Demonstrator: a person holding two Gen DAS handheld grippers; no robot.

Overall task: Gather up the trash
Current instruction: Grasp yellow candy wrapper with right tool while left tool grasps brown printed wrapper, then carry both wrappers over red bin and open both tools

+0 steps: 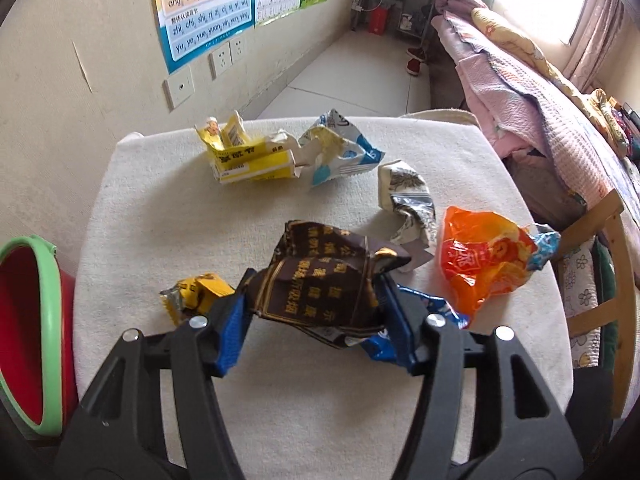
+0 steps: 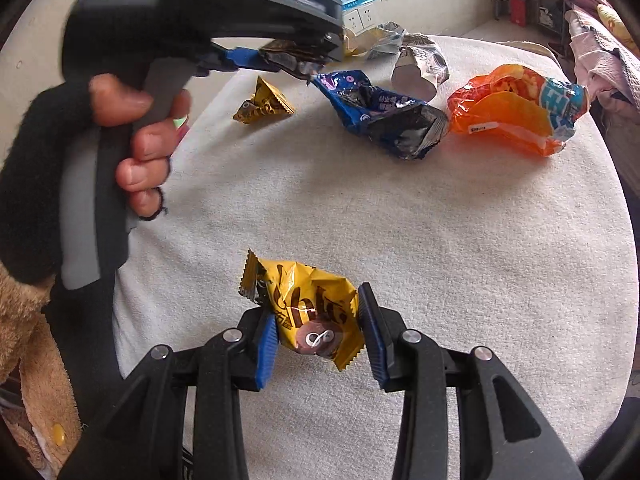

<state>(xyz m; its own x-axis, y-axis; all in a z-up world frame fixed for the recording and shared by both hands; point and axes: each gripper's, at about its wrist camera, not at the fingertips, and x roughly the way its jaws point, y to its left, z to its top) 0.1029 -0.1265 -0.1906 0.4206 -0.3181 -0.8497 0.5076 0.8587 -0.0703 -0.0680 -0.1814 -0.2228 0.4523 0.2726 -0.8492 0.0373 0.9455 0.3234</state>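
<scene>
2 tongs grip wrappers: left tongs point(image 1: 316, 312) clamp a brown wrapper point(image 1: 320, 280) hiding a blue packet point(image 1: 436, 308); right tongs point(image 2: 318, 332) clamp a yellow wrapper point(image 2: 312, 312).

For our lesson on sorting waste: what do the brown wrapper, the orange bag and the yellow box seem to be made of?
Brown wrapper: probably foil-lined plastic; sharp creases, silvery inside.
Orange bag: thin glossy plastic film, seemingly; translucent, shiny crinkles.
Yellow box: likely matte printed card; torn flaps stand stiff with pale edges.

Red bin point(image 1: 24, 332) cut off at left edge; blue wrapper point(image 1: 436, 312) mostly hidden behind brown wrapper point(image 1: 320, 280); poster point(image 1: 204, 8) cropped on top.
</scene>
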